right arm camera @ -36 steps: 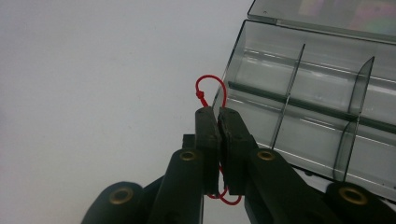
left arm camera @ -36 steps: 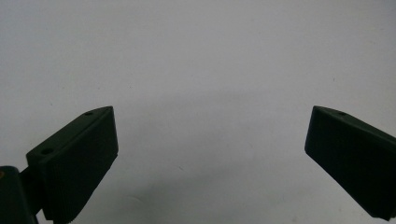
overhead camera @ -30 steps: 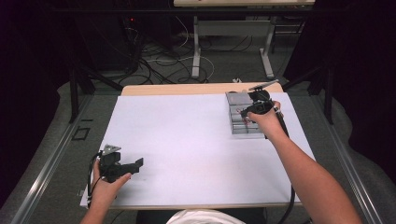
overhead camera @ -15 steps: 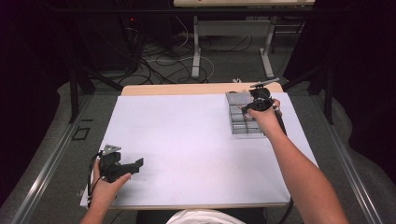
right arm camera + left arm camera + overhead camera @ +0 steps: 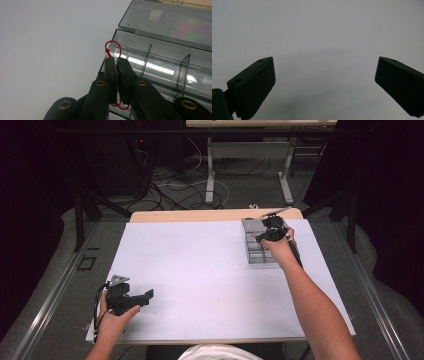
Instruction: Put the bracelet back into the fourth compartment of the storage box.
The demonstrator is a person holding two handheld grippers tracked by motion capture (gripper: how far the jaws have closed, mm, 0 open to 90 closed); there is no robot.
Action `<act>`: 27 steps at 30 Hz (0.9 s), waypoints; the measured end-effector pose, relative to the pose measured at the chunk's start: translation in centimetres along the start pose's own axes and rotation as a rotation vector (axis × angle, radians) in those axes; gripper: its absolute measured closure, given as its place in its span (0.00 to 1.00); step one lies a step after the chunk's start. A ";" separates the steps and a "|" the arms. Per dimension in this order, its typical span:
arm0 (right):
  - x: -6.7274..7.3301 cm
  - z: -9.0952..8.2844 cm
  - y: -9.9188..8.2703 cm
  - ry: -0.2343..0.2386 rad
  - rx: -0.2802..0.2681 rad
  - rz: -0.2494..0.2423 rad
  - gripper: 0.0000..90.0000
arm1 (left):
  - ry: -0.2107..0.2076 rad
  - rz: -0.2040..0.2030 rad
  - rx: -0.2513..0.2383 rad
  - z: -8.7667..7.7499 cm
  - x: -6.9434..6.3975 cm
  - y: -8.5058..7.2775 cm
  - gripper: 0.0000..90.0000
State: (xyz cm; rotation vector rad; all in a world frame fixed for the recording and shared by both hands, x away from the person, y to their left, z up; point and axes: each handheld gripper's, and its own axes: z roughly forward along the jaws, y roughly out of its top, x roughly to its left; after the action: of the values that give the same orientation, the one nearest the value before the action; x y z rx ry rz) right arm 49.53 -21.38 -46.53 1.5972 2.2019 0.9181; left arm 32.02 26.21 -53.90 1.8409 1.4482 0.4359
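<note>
I see right gripper (image 5: 117, 60) clamped on red zip tie (image 5: 113, 47), loop poking above tips, at near corner of clear compartment box (image 5: 160, 65), far right of white surface (image 5: 200, 270). Left gripper (image 5: 324, 82) wide, holding nothing, hovering over bare surface.

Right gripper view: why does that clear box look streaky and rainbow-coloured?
In the right gripper view the clear box catches lamp glare: white streaks along its compartments, rainbow sheen on the open lid. The red loop stays sharp. In the high view the room around the white table is dark.
</note>
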 end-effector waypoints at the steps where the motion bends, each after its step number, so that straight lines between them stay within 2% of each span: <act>1: 0.0 0.1 -0.1 0.002 0.005 -0.004 0.97 | 0.000 0.000 0.000 0.0 0.0 0.0 0.04; 8: -0.1 0.9 -0.4 -0.012 0.012 -0.025 0.97 | 0.000 -0.001 -0.001 0.0 0.0 0.0 0.04; 11: -0.1 1.2 -0.5 -0.025 0.017 -0.020 0.97 | -0.001 -0.002 -0.002 -0.1 0.0 0.0 0.04; 17: 0.1 1.9 -0.8 -0.013 0.020 -0.047 0.97 | -0.002 -0.003 -0.007 -0.1 0.0 0.0 0.04; 19: 0.1 2.1 -0.9 -0.023 0.026 -0.066 0.97 | 0.000 -0.004 -0.008 -0.1 0.1 0.0 0.04; 20: 0.1 2.2 -0.9 -0.026 0.030 -0.066 0.97 | -0.001 -0.002 0.002 -0.2 0.1 0.1 0.04; 22: 0.3 2.5 -0.9 -0.035 0.039 -0.062 0.97 | 0.002 -0.009 -0.009 -0.1 0.2 0.0 0.04; 27: 0.4 3.1 -1.2 -0.029 0.053 -0.084 0.97 | 0.004 -0.003 -0.010 -0.2 0.2 0.1 0.04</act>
State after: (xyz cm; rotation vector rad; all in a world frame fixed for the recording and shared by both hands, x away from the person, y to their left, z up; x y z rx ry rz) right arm 50.26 -20.23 -49.62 1.5185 2.2724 0.8144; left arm 32.04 26.49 -53.76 1.8306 1.4487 0.4451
